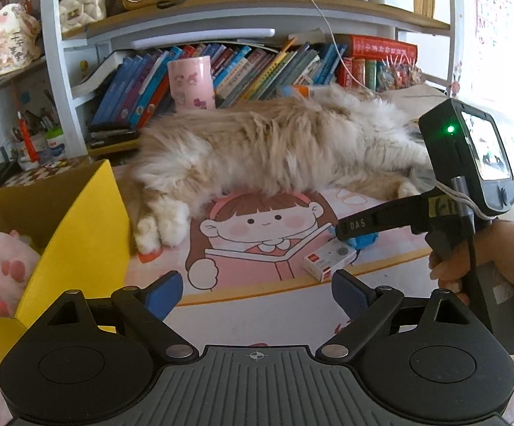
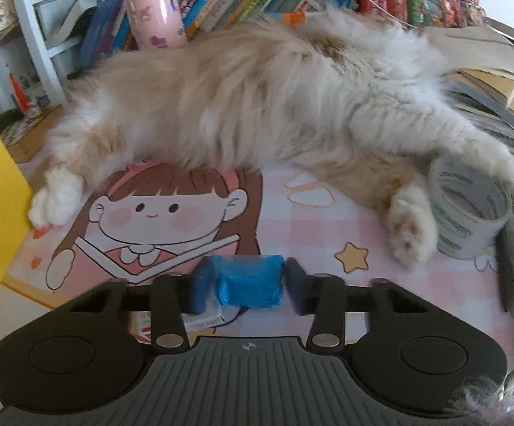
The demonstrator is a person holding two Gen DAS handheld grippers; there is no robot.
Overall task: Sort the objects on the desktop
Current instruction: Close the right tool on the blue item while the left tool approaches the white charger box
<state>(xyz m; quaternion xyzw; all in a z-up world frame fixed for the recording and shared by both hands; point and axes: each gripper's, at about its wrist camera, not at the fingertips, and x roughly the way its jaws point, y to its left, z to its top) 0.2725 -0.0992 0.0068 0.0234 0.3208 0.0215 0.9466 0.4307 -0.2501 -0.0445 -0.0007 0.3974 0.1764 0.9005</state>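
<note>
My right gripper [image 2: 248, 285] is shut on a blue plastic-wrapped packet [image 2: 253, 280], held just above the pink cartoon desk mat [image 2: 292, 213]. In the left wrist view the right gripper [image 1: 349, 230] shows at the right with the blue packet [image 1: 365, 239] at its tips. A small white box [image 1: 328, 259] lies on the mat beneath it. My left gripper [image 1: 257, 293] is open and empty near the mat's front edge. A yellow box [image 1: 79, 227] at the left holds a pink plush toy [image 1: 5, 269].
A fluffy cat [image 2: 257, 99] lies across the mat, paws stretched out on both sides. A tape roll [image 2: 470, 213] stands by its hind paw at the right. A pink cup [image 1: 191, 81] and a bookshelf [image 1: 257, 67] stand behind.
</note>
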